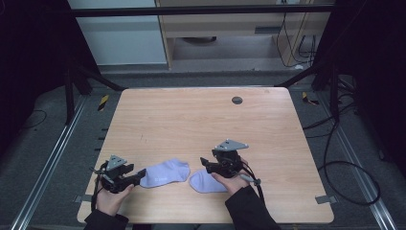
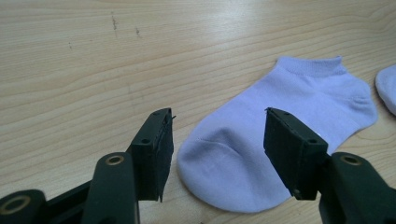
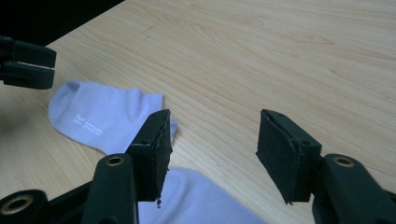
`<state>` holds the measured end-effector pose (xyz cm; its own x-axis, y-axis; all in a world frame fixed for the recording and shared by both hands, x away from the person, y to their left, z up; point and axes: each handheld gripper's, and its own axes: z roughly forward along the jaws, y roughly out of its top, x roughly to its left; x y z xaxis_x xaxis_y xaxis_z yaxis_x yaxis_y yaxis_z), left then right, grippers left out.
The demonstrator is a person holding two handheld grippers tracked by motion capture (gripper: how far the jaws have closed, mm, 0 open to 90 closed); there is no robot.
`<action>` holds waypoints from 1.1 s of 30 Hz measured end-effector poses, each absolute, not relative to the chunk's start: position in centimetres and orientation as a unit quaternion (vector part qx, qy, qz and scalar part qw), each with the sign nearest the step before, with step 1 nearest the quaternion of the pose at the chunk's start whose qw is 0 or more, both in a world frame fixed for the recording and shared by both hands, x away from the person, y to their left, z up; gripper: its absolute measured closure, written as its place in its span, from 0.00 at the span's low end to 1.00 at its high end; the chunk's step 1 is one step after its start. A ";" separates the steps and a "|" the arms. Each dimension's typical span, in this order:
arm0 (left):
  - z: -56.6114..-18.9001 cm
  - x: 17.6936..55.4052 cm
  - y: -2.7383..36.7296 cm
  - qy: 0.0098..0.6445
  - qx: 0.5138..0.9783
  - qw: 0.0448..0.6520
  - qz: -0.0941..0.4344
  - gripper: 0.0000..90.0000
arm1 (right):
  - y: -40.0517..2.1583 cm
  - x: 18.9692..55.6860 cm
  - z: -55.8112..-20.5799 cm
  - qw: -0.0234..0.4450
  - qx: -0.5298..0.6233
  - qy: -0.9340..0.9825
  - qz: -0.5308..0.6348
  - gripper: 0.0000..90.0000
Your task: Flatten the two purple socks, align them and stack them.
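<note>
Two pale lilac ankle socks lie flat near the table's front edge. The left sock (image 1: 165,173) (image 2: 280,135) (image 3: 107,119) has its toe toward my left gripper (image 1: 141,174) (image 2: 217,149), which is open, low over the wood, with the toe end between its jaws. The right sock (image 1: 205,182) (image 3: 201,200) lies partly under the hand that holds my right gripper (image 1: 208,164) (image 3: 212,149). That gripper is open above the sock's far edge with bare wood between its jaws. A slip of the right sock (image 2: 387,86) also shows in the left gripper view.
The wooden table (image 1: 201,120) has a round dark cable hole (image 1: 237,100) near its far edge. In the right gripper view the left gripper's jaw tips (image 3: 28,63) show at the upper left. Cables (image 1: 344,167) lie on the floor to the right.
</note>
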<state>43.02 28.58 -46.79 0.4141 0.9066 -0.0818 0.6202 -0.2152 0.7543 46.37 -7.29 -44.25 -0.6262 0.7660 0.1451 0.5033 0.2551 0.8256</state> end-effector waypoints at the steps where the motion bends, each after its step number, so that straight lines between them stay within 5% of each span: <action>1: -46.9 43.0 28.6 0.506 0.755 0.368 0.194 0.47 | -7.0 46.5 -44.3 0.142 0.409 0.779 0.453 0.50; 33: -48.8 43.4 28.9 0.509 0.779 0.315 0.188 0.65 | 1.3 48.3 -49.2 0.125 0.396 0.830 0.372 0.62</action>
<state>43.38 28.94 -48.75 0.4104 0.9115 -0.0280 0.6749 -0.2830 0.6815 48.31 1.27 -49.17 -0.6550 0.7506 0.0875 0.5645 0.4090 0.7170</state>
